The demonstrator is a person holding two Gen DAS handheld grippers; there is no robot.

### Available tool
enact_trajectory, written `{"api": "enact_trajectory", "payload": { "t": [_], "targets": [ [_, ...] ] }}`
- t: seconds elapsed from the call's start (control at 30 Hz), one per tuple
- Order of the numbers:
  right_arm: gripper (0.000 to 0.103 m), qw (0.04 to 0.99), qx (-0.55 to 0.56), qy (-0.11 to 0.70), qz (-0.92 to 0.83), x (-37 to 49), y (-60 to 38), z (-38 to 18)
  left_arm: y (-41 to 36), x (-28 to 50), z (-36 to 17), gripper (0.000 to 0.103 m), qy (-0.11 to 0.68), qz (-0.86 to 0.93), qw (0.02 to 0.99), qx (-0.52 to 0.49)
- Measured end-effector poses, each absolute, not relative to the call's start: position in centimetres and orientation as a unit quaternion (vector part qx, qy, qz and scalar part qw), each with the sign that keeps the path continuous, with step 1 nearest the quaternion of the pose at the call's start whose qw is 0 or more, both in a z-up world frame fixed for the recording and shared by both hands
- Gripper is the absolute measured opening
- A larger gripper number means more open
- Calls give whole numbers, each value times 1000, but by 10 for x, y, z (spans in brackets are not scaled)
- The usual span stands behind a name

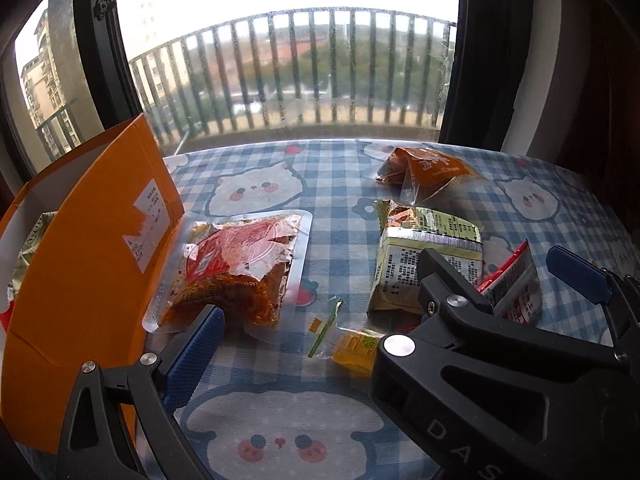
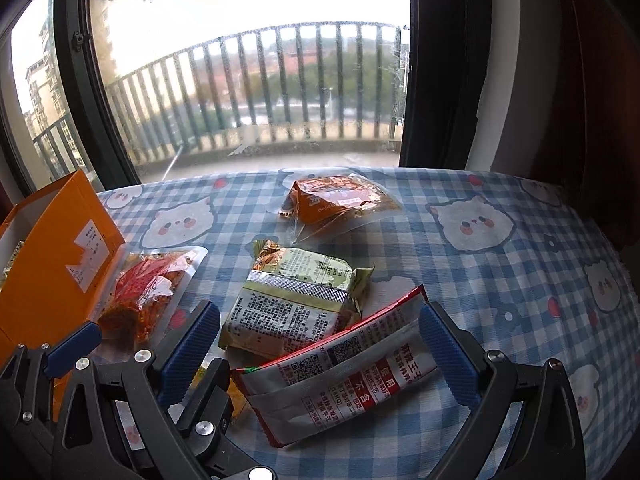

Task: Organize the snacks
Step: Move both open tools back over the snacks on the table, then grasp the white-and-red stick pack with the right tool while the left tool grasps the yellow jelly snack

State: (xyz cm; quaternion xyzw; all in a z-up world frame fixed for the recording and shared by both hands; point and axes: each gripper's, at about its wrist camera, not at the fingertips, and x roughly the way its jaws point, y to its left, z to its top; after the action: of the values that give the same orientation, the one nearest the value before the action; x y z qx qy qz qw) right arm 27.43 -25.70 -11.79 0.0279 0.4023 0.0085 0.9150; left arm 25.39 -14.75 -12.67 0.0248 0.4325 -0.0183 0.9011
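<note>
Facing a window [image 2: 248, 80], both open hand-held grippers [image 1: 312, 300] [image 2: 320, 344] hover over checked tablecloth [image 2: 480, 280]

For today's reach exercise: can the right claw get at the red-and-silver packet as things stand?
Probably yes: the right claw is open, its fingers either side of the red-and-silver packet, with nothing lying on top.

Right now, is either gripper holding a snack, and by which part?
Nothing is held. The right gripper is open, its fingers straddling the red-and-silver packet without closing on it. The left gripper is open above the tablecloth.
</note>
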Motion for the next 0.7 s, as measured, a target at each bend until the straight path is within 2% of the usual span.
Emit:
{"api": "enact_trajectory", "payload": {
  "t": [0.1, 0.27, 0.37, 0.7],
  "targets": [
    [100, 906, 34, 422, 12, 278, -260, -131, -151, 257, -139, 98, 451, -32, 892, 26],
    [89, 896, 27, 443, 10, 273, -262, -148, -156, 255, -158, 94, 486, -51, 872, 35],
    [86, 896, 33, 442, 19, 263, -264, -149, -156, 246, -158, 93, 478, -55, 876, 36],
    [85, 899, 42, 434, 39, 225, -262, -147, -153, 212, -157, 90, 474, -82, 876, 41]
  ]
}}
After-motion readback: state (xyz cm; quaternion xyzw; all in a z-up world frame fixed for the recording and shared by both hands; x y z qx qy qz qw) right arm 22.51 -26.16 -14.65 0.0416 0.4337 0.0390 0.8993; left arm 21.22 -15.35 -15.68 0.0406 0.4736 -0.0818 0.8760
